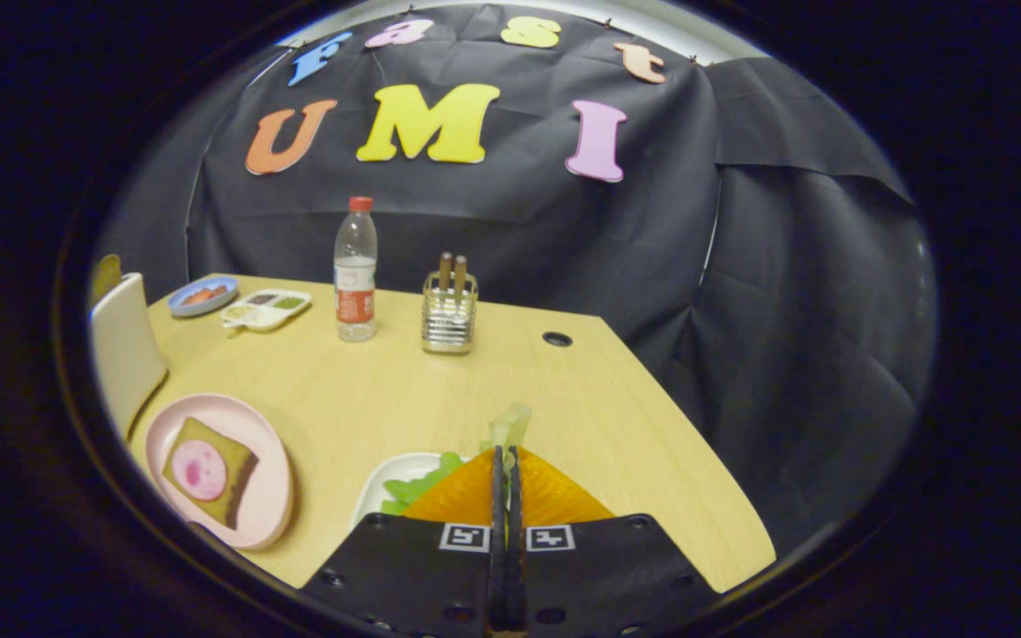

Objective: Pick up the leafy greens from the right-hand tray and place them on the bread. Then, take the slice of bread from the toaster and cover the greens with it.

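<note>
My gripper point(507, 454) is shut on a pale leaf of the leafy greens point(511, 425), which sticks up just past the fingertips. Below and left of the fingers lies the white tray point(386, 474) with more greens point(422, 486) in it. Further left, a pink plate point(273, 496) carries a slice of bread point(229, 489) topped with a round pink slice of ham point(199, 470). Beyond the plate stands the white toaster point(125, 350), with a slice of bread point(105, 273) poking out of its top.
At the back of the wooden table point(369, 390) stand a water bottle point(356, 270) and a wire holder with utensils point(449, 312). A blue dish point(202, 295) and a white compartment tray point(267, 308) sit at the far left. The table's edge runs close on the right.
</note>
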